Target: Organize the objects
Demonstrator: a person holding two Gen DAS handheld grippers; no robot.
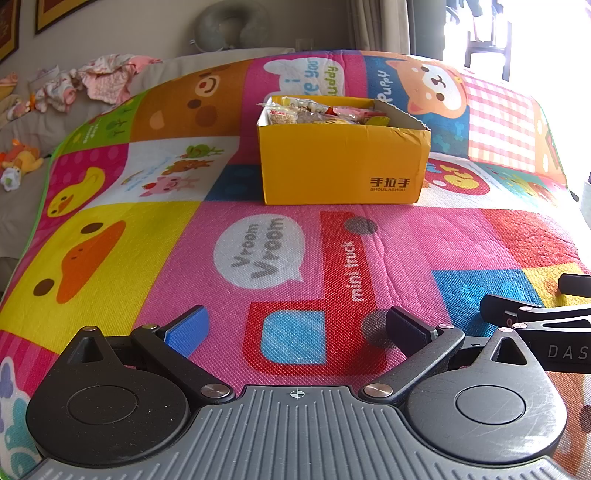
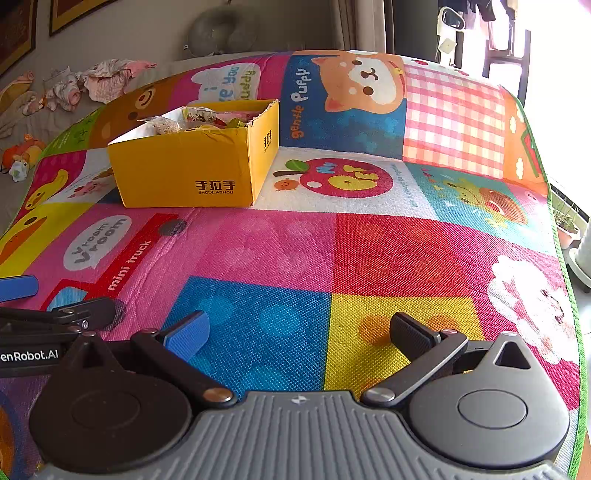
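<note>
Where the colourful play mat (image 1: 258, 236) shows its "Vroom Vroom" bubble, a yellow cardboard box (image 1: 341, 166) stands upright just beyond it, open at the top. The box is filled nearly to the rim with snack packets (image 1: 321, 110); most are too small to identify, though a clear packet of pale grainy pieces lies at its left end.

The left gripper (image 1: 295, 328) hovers on the near side of the box, well apart from it, its 2 fingers spread wide and holding nothing. The right gripper (image 2: 297, 332) is also near the mat's front, to the right of the box, its 2 fingers equally wide apart and empty.

The left wrist view faces the box's printed front squarely and catches part of the right gripper at its right edge. The right wrist view sees the box (image 2: 184, 170) from its right corner, showing a second printed side, and shows the checked patch (image 2: 454, 122) beyond and right of the box in full.

A grey neck pillow (image 1: 231, 26) sits far behind the box against the wall.
</note>
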